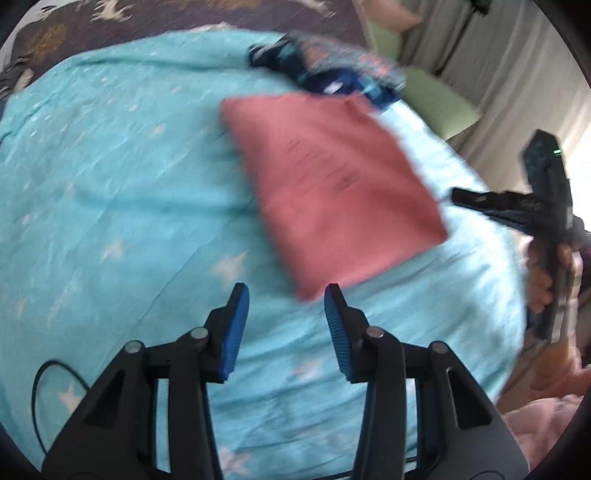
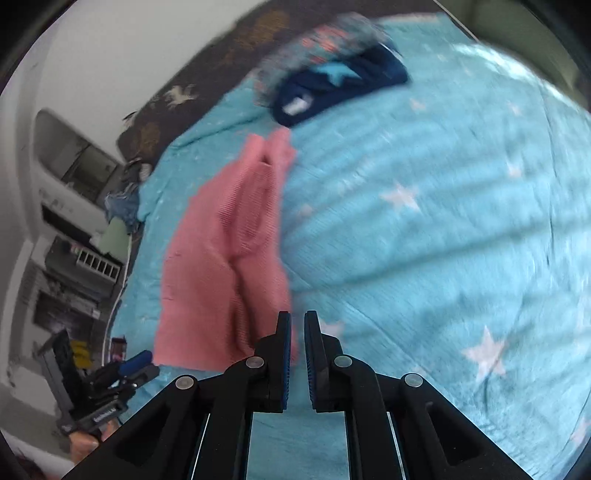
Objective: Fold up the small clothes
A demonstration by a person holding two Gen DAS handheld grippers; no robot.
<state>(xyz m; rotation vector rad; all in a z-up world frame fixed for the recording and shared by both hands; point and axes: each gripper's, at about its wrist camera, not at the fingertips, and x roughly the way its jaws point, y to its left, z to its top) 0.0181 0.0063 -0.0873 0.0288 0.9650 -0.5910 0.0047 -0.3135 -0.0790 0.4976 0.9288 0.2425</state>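
A folded pink garment (image 1: 332,195) lies flat on the turquoise star-print bedspread (image 1: 110,177). My left gripper (image 1: 286,295) is open and empty, hovering just short of the garment's near corner. The right gripper shows in the left wrist view (image 1: 517,206) at the far right, held in a hand beside the garment. In the right wrist view the pink garment (image 2: 225,258) lies left of centre. My right gripper (image 2: 297,317) has its jaws nearly closed with a narrow gap and nothing between them, beside the garment's near edge. The left gripper (image 2: 136,363) shows at lower left.
A pile of other small clothes, navy and floral (image 1: 332,70), lies at the far end of the bedspread; it also shows in the right wrist view (image 2: 332,81). A dark patterned blanket (image 1: 184,14) lies beyond. Shelves (image 2: 74,240) stand left of the bed. A green chair (image 1: 439,99) stands to the right.
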